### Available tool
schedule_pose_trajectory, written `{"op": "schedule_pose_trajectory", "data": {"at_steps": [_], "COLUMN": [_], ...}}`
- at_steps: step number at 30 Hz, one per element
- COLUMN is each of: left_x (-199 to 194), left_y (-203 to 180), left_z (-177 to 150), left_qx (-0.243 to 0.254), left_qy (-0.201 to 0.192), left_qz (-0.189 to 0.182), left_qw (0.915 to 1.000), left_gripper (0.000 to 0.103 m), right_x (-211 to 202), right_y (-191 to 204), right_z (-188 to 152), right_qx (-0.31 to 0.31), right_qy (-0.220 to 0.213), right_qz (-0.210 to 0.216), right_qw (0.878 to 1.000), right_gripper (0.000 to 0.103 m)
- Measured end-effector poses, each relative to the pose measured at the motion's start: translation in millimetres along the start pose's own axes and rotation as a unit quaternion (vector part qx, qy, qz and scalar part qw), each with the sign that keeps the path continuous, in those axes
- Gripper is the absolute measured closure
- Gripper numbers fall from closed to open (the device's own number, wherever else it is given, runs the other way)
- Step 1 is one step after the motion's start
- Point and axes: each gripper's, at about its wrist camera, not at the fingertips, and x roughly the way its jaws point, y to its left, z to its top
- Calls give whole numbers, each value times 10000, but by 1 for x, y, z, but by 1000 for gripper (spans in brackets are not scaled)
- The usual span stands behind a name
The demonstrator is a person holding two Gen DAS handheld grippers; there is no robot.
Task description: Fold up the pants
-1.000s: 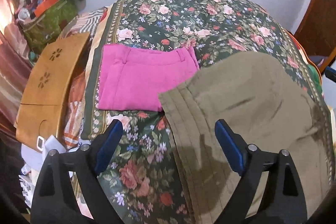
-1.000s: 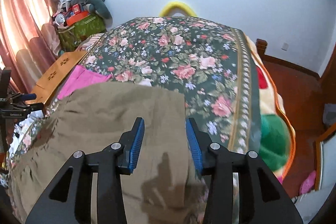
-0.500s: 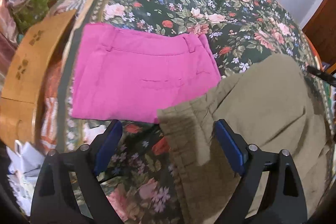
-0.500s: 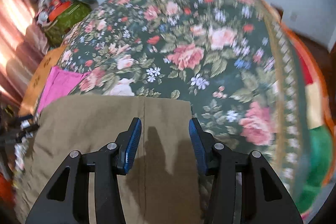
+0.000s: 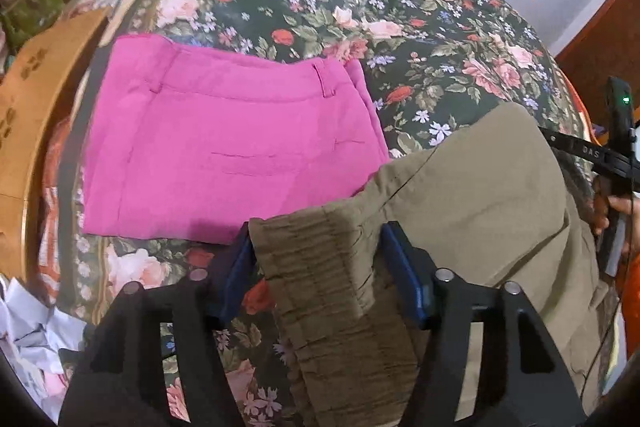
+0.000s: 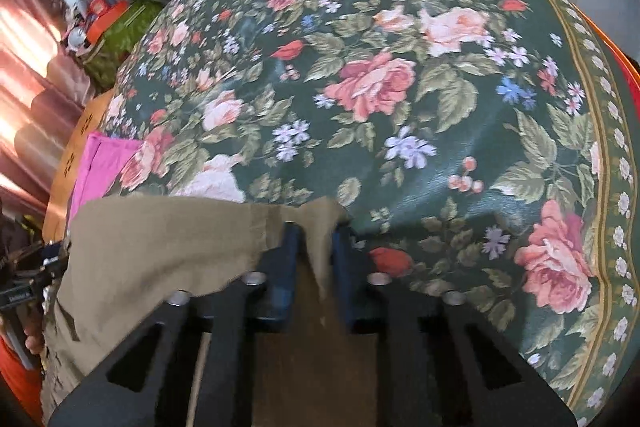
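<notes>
Olive pants (image 5: 472, 203) spread on the flowery bedspread (image 5: 360, 7), one corner lying over folded pink pants (image 5: 224, 147). Left gripper (image 5: 316, 259) closing around the wrinkly stretchy waistband, both blue pads right up against the cloth. Right gripper (image 6: 314, 251) squeezed tight on a thin bit of the pants' far edge, cloth pinched up between the pads.
</notes>
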Motion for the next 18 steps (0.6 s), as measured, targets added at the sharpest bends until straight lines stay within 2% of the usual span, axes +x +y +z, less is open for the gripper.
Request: {"op": "schedule_pose_trajectory", "data": {"at_steps": [4, 9, 12, 15, 18], "left_x": [-13, -57, -86, -117, -135], "left_y": [-6, -14, -23, -32, -39], "left_z": [0, 9, 16, 20, 17], "left_qx": [118, 248, 326, 371, 432], "left_qy": [-155, -671, -974, -1294, -1432], "left_qz": [273, 433, 494, 459, 399], "left_qw": [9994, 9965, 9935, 9898, 9880], "left_gripper": [55, 56, 56, 56, 56], "right_x": [-15, -66, -110, -159, -191], "right_y": [7, 14, 30, 43, 56], "right_z": [0, 10, 22, 27, 22], "right_qx": [-98, -272, -464, -546, -696], "right_qy": [-382, -1017, -1510, -1985, -2221], "right_qz": [-279, -445, -513, -493, -537], "right_qw": [9988, 9935, 9861, 9773, 9711], "right_gripper": [95, 95, 95, 95, 95]}}
